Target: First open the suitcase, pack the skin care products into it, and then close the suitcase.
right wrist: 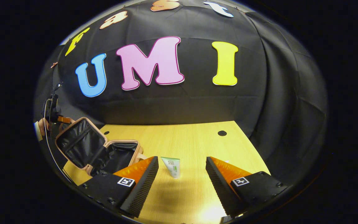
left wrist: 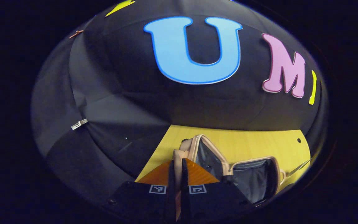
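While the suitcase [left wrist: 228,165] lies open on the yellow wooden table [left wrist: 253,143] in the left gripper view, the left hand-held gripper [left wrist: 176,169] has its two fingers drawn almost together on the pinkish rim of the raised lid [left wrist: 179,155], which sits between them; both fingers appear to press on that edge. The dark lining of the lid and of the base half shows to the right of the fingers.

In the right gripper view, the right hand-held gripper [right wrist: 182,168] is released, its fingers spread wide and apart from everything. Between them, a little ahead on the table [right wrist: 197,140], stands a small white and green skin care tube [right wrist: 172,166], touching neither finger. The suitcase [right wrist: 98,149] sits at the left with its lid tilted up, and beyond it a hand [right wrist: 42,127] holds the other hand-held gripper [right wrist: 53,115] at the lid's far edge.
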